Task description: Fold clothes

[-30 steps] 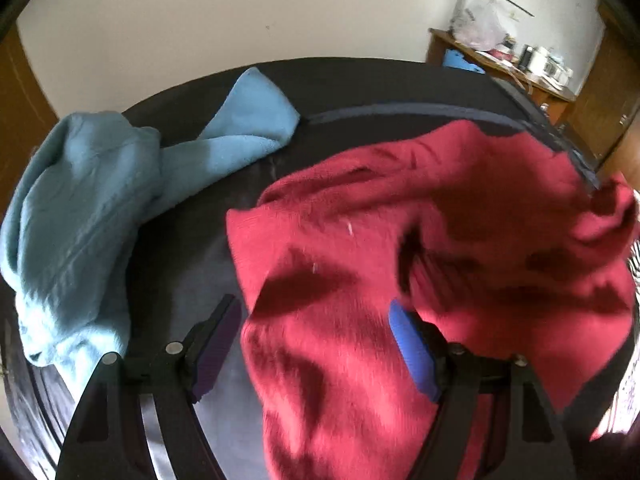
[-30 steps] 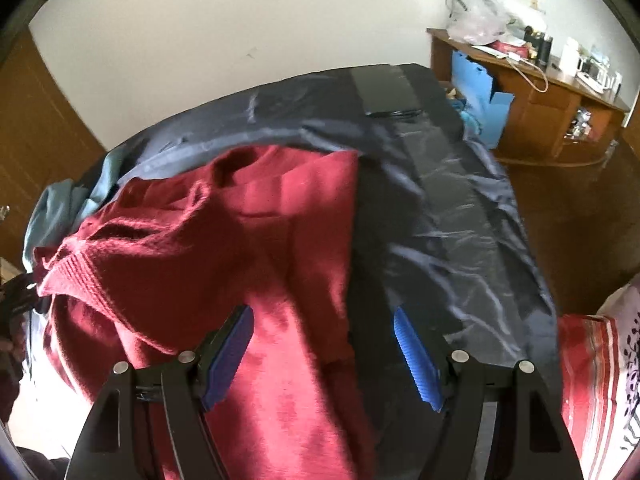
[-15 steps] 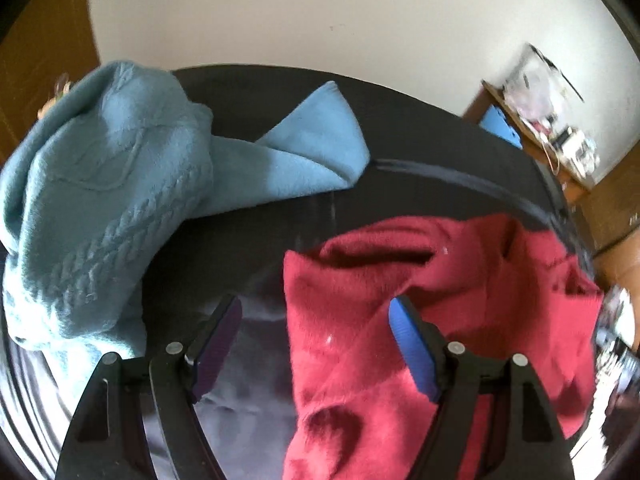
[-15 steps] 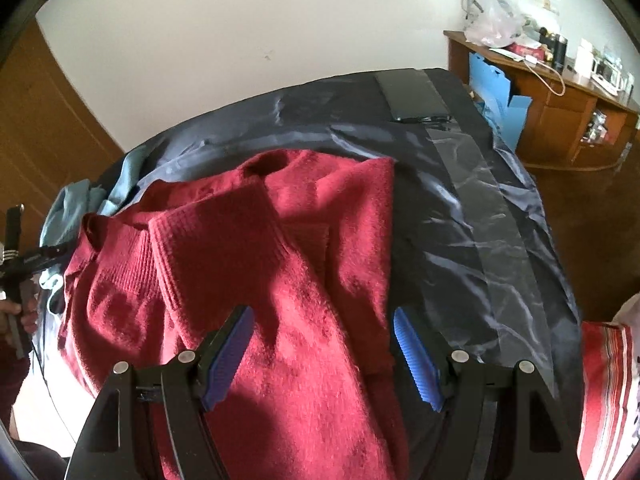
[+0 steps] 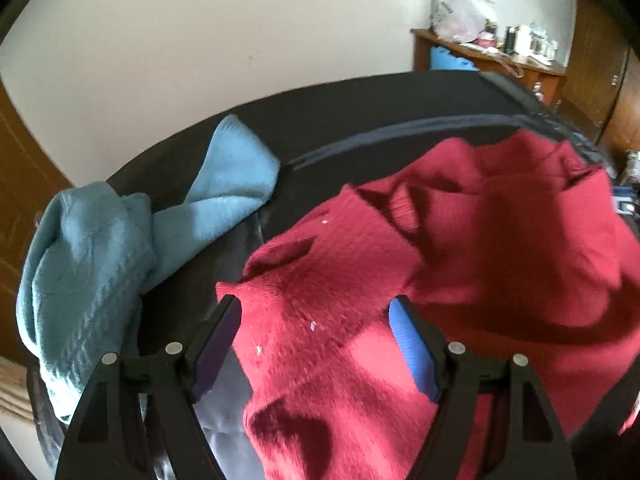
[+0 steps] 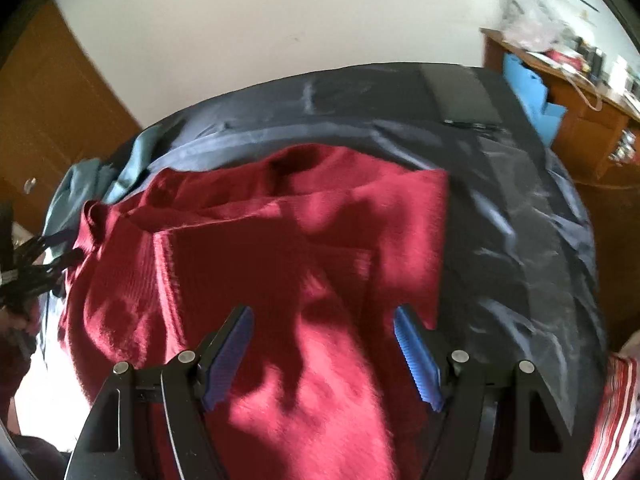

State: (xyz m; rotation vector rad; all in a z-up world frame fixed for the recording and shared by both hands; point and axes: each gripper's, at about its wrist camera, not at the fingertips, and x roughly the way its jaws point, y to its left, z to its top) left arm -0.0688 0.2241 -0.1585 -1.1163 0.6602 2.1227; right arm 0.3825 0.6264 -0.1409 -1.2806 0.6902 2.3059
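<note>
A red knit sweater lies rumpled on a dark bed cover. My left gripper is open, its jaws wide, with the sweater's near left edge lying between them. In the right wrist view the same sweater spreads across the cover. My right gripper is open, just above the sweater's near part. The left gripper shows at the sweater's far left edge.
A light blue knit sweater lies crumpled at the left of the bed. A flat dark item lies at the far side. A wooden desk with clutter and a blue bin stands at the right. A striped cloth lies near right.
The left gripper has swung back right and come low over the sweater's left edge. The right gripper has moved forward over the sweater. A fold of the sweater now lies flatter.
</note>
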